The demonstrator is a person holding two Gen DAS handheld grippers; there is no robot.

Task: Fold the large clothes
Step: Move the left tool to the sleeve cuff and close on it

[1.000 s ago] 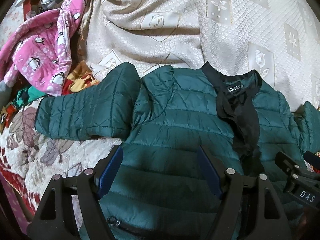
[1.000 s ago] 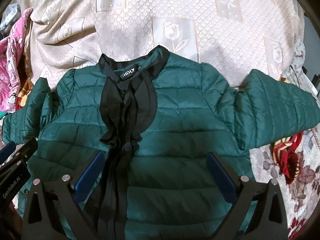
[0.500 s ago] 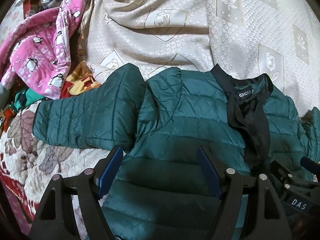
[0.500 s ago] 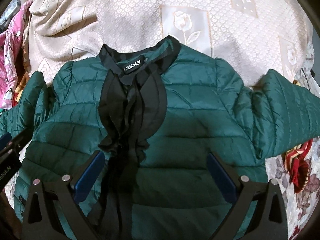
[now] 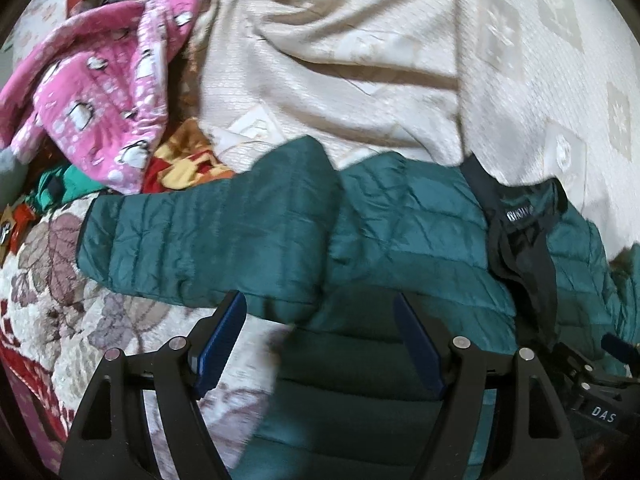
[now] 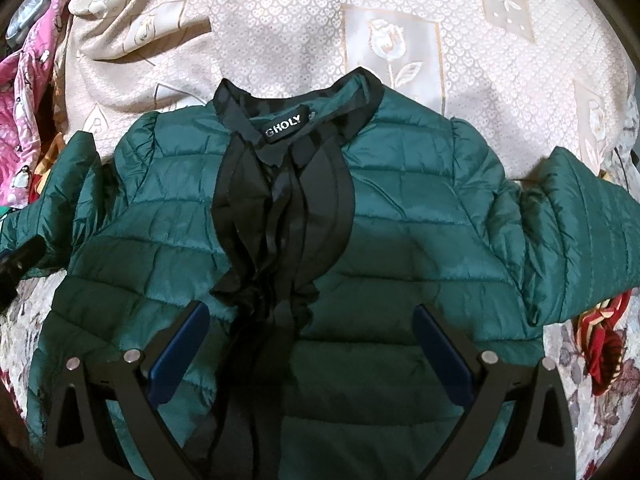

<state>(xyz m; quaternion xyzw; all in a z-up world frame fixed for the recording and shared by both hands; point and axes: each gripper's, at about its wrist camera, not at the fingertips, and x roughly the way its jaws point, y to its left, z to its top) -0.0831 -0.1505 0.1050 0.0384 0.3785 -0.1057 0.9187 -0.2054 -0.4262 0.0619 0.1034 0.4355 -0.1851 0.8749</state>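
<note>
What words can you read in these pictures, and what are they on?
"GHOLY": black neck label of the dark green quilted puffer jacket.
"DAS": black body of the right tongs, seen by the left camera.
The same neck label in the left view: too blurred to read.

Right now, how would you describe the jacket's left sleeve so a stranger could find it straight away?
Start at the cream bedspread with the green jacket spread flat on it. Follow the jacket's shoulder toward the pink penguin cloth: the left sleeve stretches out sideways there. Unlike its patterned neighbours it is plain, quilted dark green.
</note>
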